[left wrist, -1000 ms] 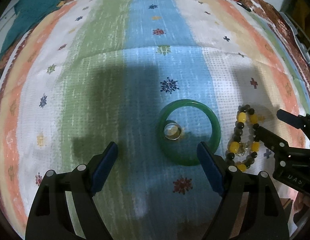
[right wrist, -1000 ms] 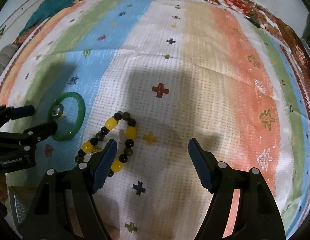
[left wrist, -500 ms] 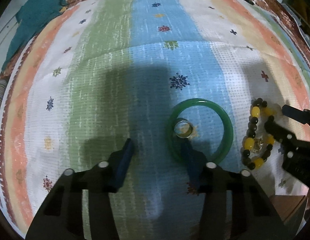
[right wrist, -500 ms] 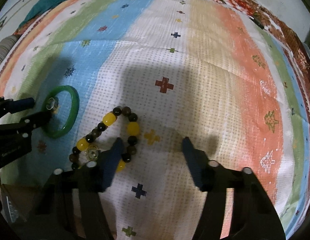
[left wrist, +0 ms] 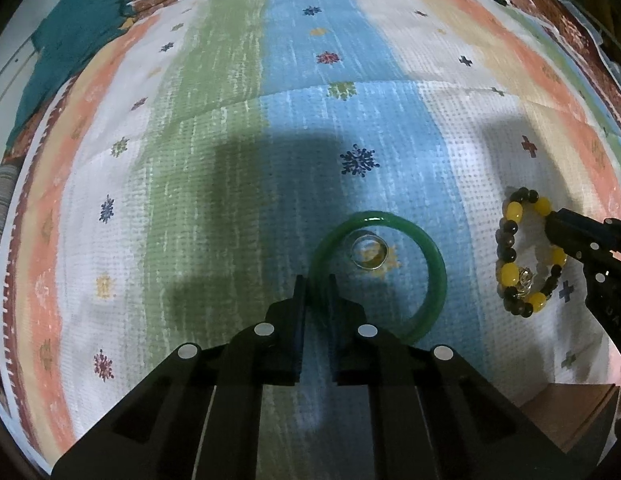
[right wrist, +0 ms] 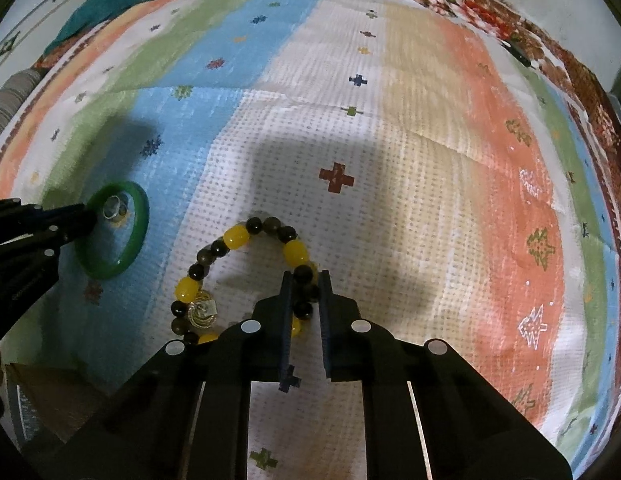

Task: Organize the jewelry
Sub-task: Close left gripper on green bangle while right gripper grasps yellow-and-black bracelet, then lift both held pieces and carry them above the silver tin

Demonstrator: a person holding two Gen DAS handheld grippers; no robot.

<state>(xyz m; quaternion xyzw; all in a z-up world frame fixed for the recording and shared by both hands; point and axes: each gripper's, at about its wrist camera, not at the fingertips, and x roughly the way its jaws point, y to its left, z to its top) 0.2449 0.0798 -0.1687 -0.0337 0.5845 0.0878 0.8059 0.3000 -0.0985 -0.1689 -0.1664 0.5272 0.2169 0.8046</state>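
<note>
Left hand-held gripper pinched the bangle rim, ring just ahead; right hand-held gripper pinched the bead bracelet.

Both views are being bent strongly by the fisheye lenses, with the striped cloth being curved and darkened toward black corners. The scene is being lit dimly from above and behind, so broad soft shadows are being cast ahead of the black gripper bodies. Far edges are being rendered soft and slightly blurred.
</note>
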